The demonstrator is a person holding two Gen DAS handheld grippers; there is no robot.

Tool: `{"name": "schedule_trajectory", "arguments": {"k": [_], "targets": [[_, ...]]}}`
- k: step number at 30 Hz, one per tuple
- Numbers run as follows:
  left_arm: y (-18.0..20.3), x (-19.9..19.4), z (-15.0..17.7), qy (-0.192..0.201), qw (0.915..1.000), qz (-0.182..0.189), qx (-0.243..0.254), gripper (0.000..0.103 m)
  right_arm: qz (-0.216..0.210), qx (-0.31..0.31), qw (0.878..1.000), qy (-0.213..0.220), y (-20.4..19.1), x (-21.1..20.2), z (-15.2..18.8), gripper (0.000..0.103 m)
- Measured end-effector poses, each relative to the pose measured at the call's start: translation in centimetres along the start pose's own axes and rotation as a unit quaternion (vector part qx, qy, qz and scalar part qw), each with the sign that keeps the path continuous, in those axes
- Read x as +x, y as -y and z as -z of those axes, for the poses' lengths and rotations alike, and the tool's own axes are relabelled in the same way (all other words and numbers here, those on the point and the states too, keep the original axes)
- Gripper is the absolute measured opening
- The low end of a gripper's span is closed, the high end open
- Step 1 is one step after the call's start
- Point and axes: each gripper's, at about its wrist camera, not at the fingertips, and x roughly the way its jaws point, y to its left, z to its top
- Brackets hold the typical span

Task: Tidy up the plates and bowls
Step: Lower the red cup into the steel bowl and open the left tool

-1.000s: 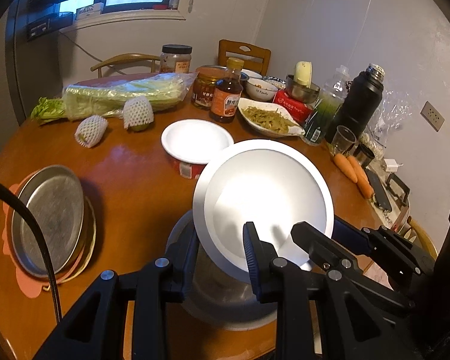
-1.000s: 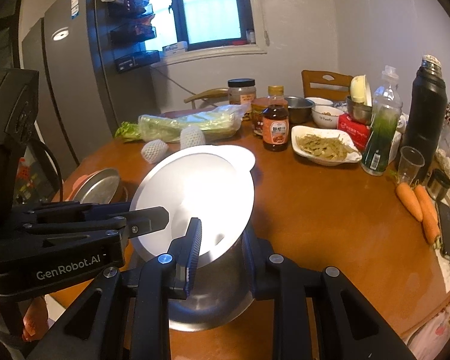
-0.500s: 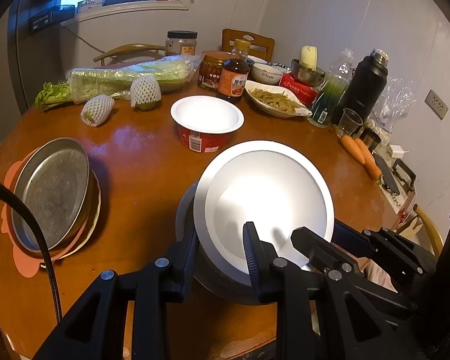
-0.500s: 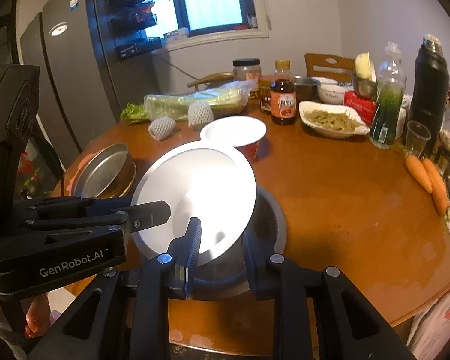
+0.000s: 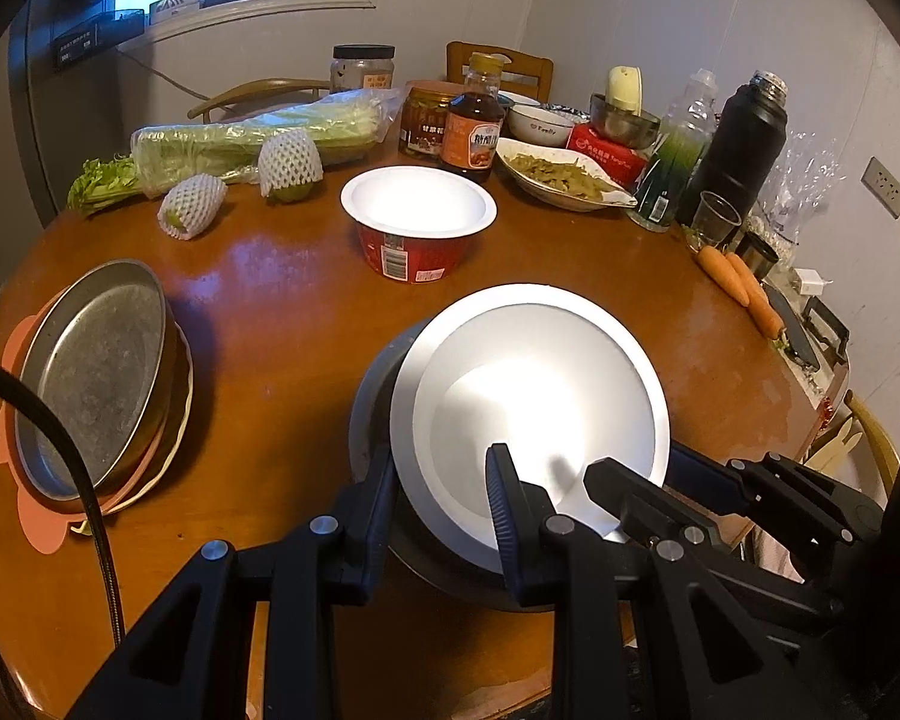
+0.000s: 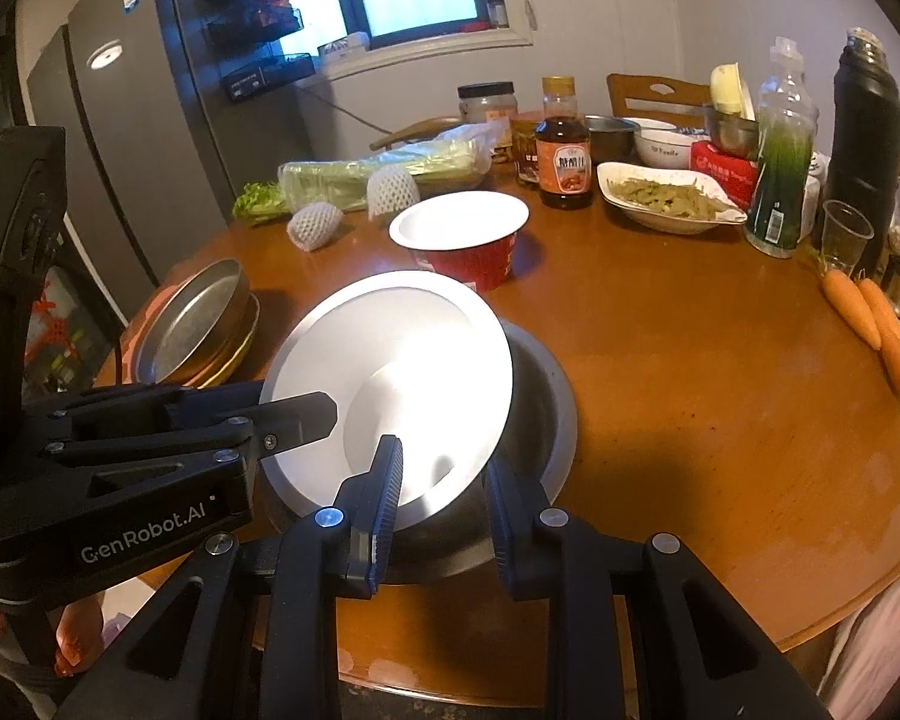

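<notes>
A white plate (image 5: 540,384) lies tilted inside a steel bowl (image 5: 369,408) low over the near part of the round wooden table (image 5: 270,288). My left gripper (image 5: 438,480) is shut on their near rim, one finger outside the bowl's wall and the other on the plate's face. My right gripper (image 6: 444,468) is shut on the plate (image 6: 402,360) and the bowl (image 6: 540,396) from the other side. I cannot tell whether the bowl touches the table. A red paper bowl (image 5: 417,210) with a white inside stands just beyond. Stacked metal pans (image 5: 96,372) rest at the left.
The far side holds bagged celery (image 5: 252,138), two netted fruits (image 5: 288,165), jars, a sauce bottle (image 5: 471,120), a dish of green vegetables (image 5: 564,177), a black flask (image 5: 741,144) and carrots (image 5: 744,291). A fridge (image 6: 126,138) stands at the left.
Both grippers have come down together with the plate and steel bowl toward the table. The red bowl beyond, partly covered before, now shows whole.
</notes>
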Motion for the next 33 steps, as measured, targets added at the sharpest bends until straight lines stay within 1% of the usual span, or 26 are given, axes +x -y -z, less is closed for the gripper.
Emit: {"name": "schedule_trajectory", "arguments": {"k": [14, 17, 27, 29, 32, 33], "targets": [[-0.2, 0.6, 0.0, -0.001, 1.0, 0.004, 0.0, 0.029, 0.009, 0.008, 1.0, -0.013, 0.3, 0.8, -0.2, 0.029], [-0.3, 0.6, -0.1, -0.001, 1.0, 0.008, -0.003, 0.03, 0.013, 0.008, 1.0, -0.013, 0.4, 0.8, -0.2, 0.032], [-0.7, 0.6, -0.5, 0.001, 0.9998, 0.016, -0.011, 0.031, 0.01, 0.009, 1.0, -0.01, 0.7, 0.9, -0.7, 0.035], [-0.8, 0.6, -0.5, 0.001, 0.9998, 0.017, -0.014, 0.031, 0.013, 0.008, 1.0, -0.009, 0.7, 0.9, -0.7, 0.037], [-0.9, 0.3, -0.6, 0.01, 0.9997, 0.016, -0.016, 0.035, 0.016, 0.003, 1.0, -0.005, 0.6, 0.9, -0.7, 0.043], [-1.0, 0.1, -0.6, 0.014, 0.9997, 0.011, -0.017, 0.04, 0.016, 0.003, 1.0, -0.003, 0.6, 0.8, -0.7, 0.044]]}}
